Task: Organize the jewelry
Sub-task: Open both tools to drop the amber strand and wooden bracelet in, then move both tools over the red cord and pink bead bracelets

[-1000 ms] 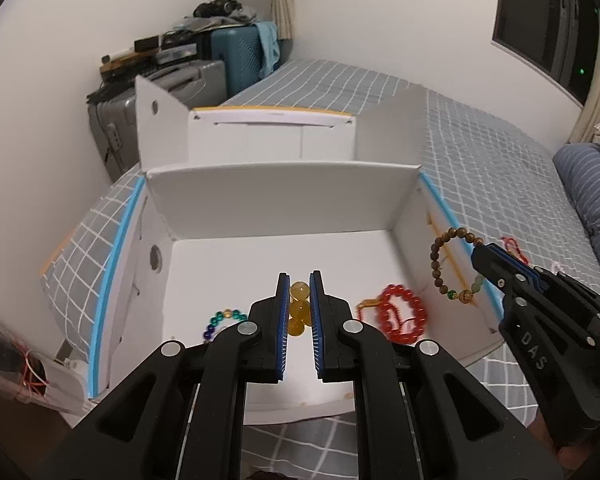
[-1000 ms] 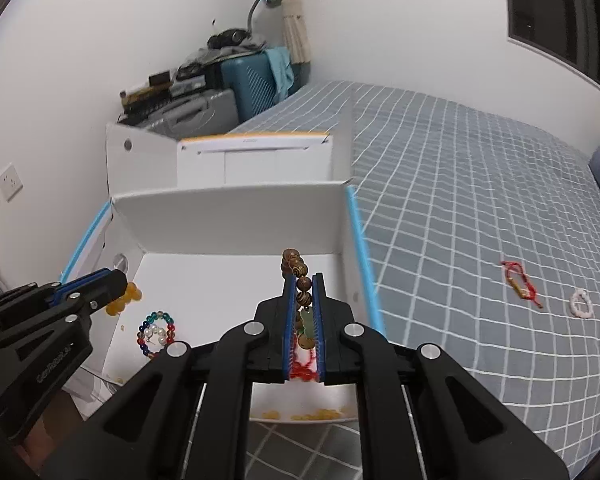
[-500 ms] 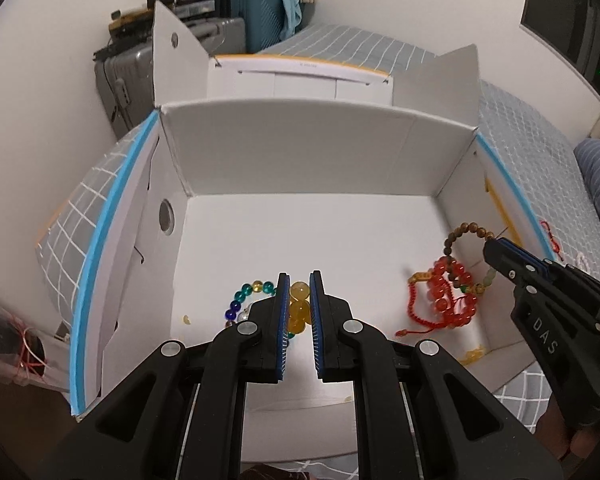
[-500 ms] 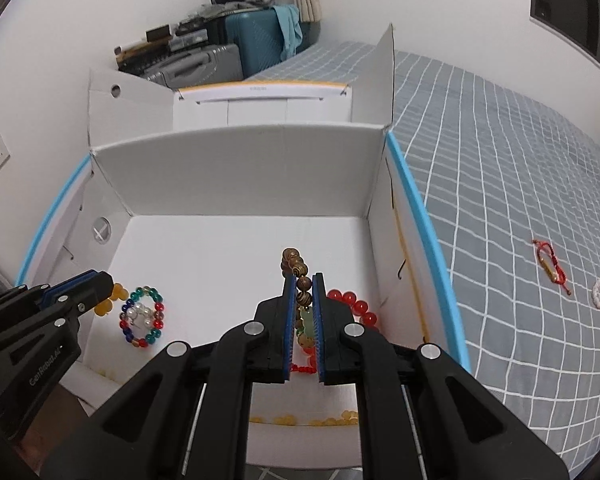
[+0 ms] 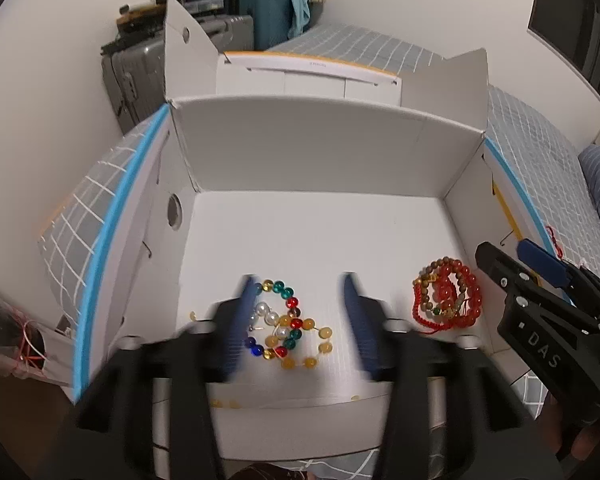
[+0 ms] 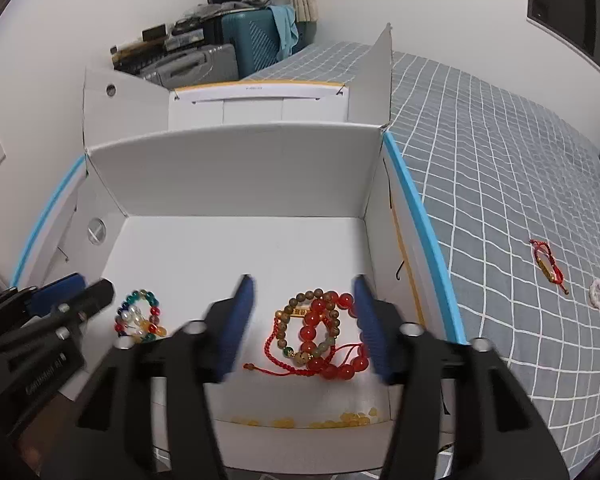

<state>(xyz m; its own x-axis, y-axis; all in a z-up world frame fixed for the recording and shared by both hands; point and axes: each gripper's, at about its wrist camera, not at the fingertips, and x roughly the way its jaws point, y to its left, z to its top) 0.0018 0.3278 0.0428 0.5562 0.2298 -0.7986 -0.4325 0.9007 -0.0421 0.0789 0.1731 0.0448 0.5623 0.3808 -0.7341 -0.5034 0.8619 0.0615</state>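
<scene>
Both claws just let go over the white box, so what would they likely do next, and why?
Probably lift the right gripper out and reach for the red string bracelet on the bedspread. Both grippers' jaws have just been opening, their bracelets lie in the box, and two pieces remain outside.

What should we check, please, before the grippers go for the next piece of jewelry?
1. Left gripper released: ok. Its jaws have just been opening, and the yellow bracelet lies loose on the box floor below.
2. Right gripper released: ok. Its jaws have just been opening, and the brown bracelet rests on the red bracelet.
3. Both pieces inside the white box: ok.
4. Fingers free of strings: cannot tell, they are blurred.
5. Jewelry left on the bed: not ok. A red cord bracelet and a white ring remain on the bedspread.
</scene>
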